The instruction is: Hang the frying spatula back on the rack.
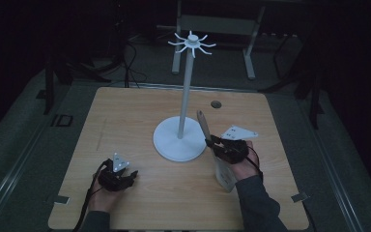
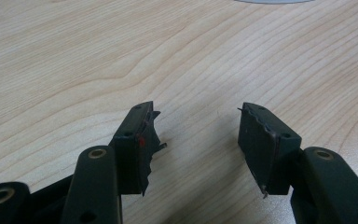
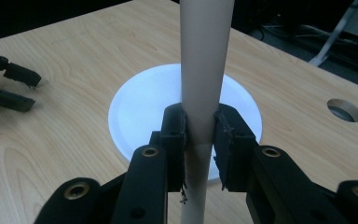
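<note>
A white stand [image 1: 187,82] with a ring of hooks at its top rises from a round white base [image 1: 174,145] at the middle of the wooden table [image 1: 125,116]. Just right of the base, my right gripper [image 1: 213,143] is shut on a long utensil [image 1: 203,122] with a beige handle and a pale wide end, held tilted off the table. In the right gripper view the handle [image 3: 205,56] is pinched between the pads of my right gripper [image 3: 200,116], with the base [image 3: 140,107] behind it. My left gripper [image 1: 131,176] rests low at the front left, open with nothing between its jaws [image 2: 196,112].
A round cable hole [image 1: 216,104] sits near the table's far edge, right of the stand. Behind the table stand metal frame legs [image 1: 249,53] and cables on the dark floor. My left gripper [image 3: 31,92] shows at the left of the right gripper view.
</note>
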Tool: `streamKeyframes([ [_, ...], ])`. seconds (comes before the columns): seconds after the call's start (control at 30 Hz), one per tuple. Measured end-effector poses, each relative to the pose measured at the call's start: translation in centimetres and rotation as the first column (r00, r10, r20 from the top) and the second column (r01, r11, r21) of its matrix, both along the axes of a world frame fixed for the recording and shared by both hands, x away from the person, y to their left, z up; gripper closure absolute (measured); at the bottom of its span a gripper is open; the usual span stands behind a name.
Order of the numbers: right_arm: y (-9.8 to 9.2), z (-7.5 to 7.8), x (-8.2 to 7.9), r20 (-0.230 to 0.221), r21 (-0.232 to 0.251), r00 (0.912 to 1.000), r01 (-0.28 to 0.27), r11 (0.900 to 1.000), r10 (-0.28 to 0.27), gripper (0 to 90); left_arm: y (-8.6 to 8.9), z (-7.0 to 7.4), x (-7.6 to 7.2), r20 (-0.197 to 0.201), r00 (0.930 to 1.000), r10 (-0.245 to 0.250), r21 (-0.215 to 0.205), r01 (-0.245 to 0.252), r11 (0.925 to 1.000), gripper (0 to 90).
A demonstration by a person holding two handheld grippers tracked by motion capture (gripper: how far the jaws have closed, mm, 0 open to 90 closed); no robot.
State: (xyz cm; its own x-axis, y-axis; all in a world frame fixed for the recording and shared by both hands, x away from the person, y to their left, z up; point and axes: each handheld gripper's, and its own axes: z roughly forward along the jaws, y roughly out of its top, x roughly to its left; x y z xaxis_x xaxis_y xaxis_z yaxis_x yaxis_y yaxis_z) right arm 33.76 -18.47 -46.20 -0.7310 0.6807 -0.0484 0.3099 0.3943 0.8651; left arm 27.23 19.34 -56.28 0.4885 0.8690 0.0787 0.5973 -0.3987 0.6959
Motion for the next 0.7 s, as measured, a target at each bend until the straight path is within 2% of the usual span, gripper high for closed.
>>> streamKeyframes([
  [0.7, 0.3, 2.4, -0.2, 0.09, 0.083, 0.9959, -0.003, 0.997, -0.004, 75.0, 0.1, 0.1, 0.0, 0.001, 1.0, 0.002, -0.003, -0.002, 1.0, 46.3],
])
